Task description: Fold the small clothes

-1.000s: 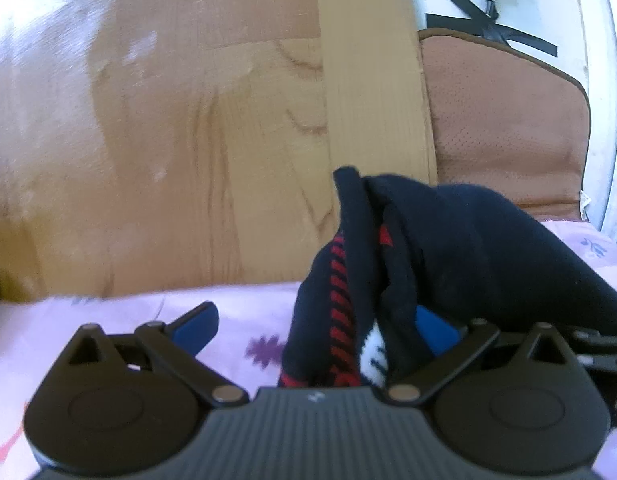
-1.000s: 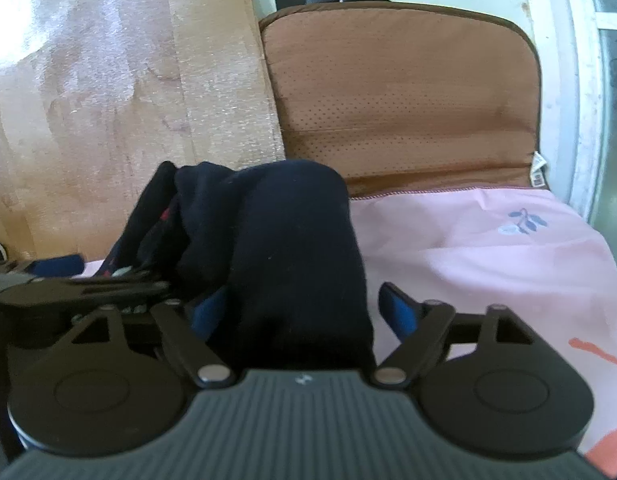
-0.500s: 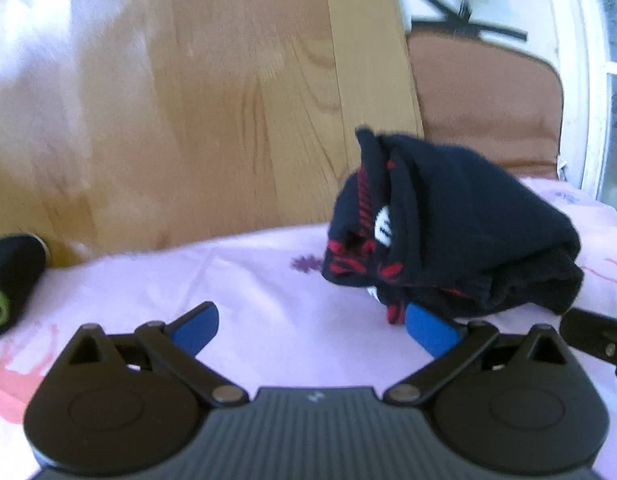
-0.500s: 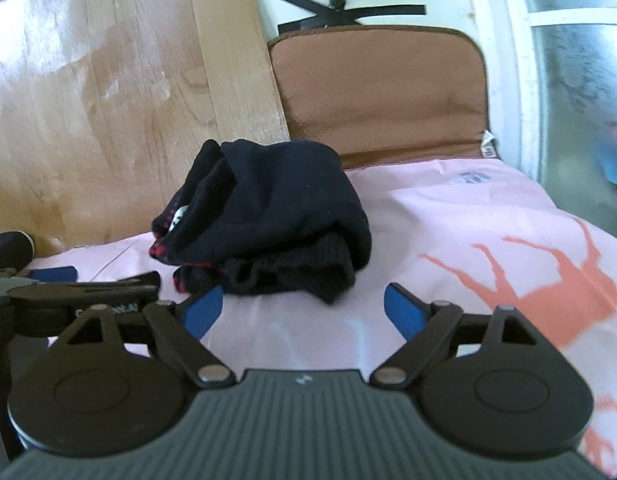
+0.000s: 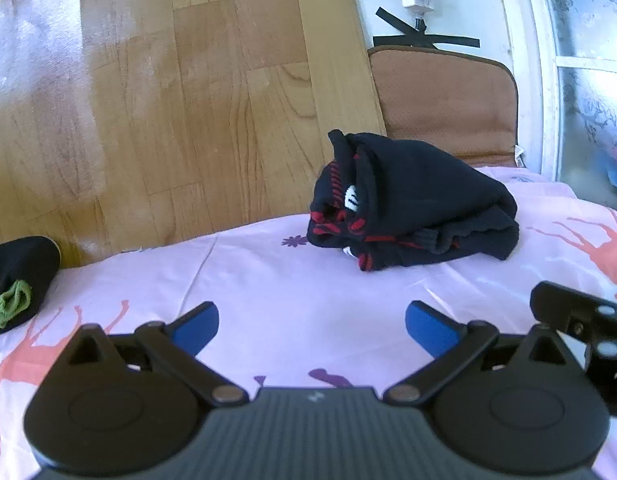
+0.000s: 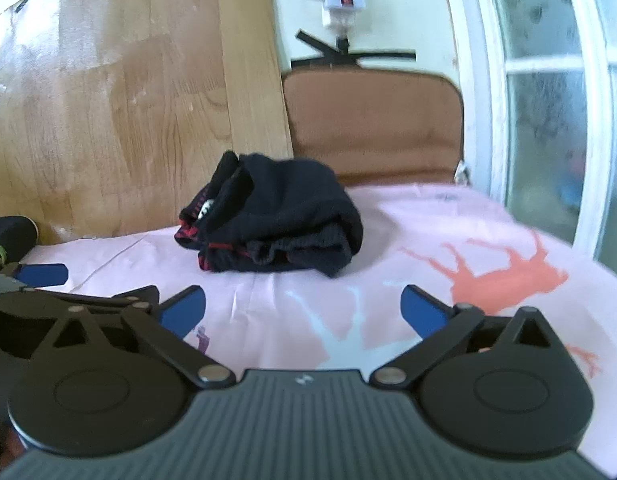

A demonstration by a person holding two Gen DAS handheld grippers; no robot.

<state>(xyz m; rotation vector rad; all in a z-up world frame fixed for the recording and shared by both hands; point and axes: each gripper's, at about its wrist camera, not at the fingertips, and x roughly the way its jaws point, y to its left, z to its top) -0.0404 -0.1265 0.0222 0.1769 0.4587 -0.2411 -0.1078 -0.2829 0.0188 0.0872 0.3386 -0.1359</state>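
A folded black garment with red stripes (image 5: 412,204) lies in a bundle on the pink sheet (image 5: 308,292), near its far edge; it also shows in the right wrist view (image 6: 272,216). My left gripper (image 5: 311,326) is open and empty, a short way in front of the bundle. My right gripper (image 6: 303,306) is open and empty too, in front of the bundle. The left gripper's blue fingertip (image 6: 42,274) shows at the left of the right wrist view.
A second black garment with a green piece (image 5: 16,280) lies at the sheet's left edge. A brown cushion (image 5: 444,108) leans on the wall behind the bundle. Wooden floor (image 5: 168,100) lies beyond the sheet. A window frame (image 6: 548,100) stands at the right.
Both grippers have let go of the black bundle and drawn back from it. The bundle now rests alone on the sheet, farther from both cameras.
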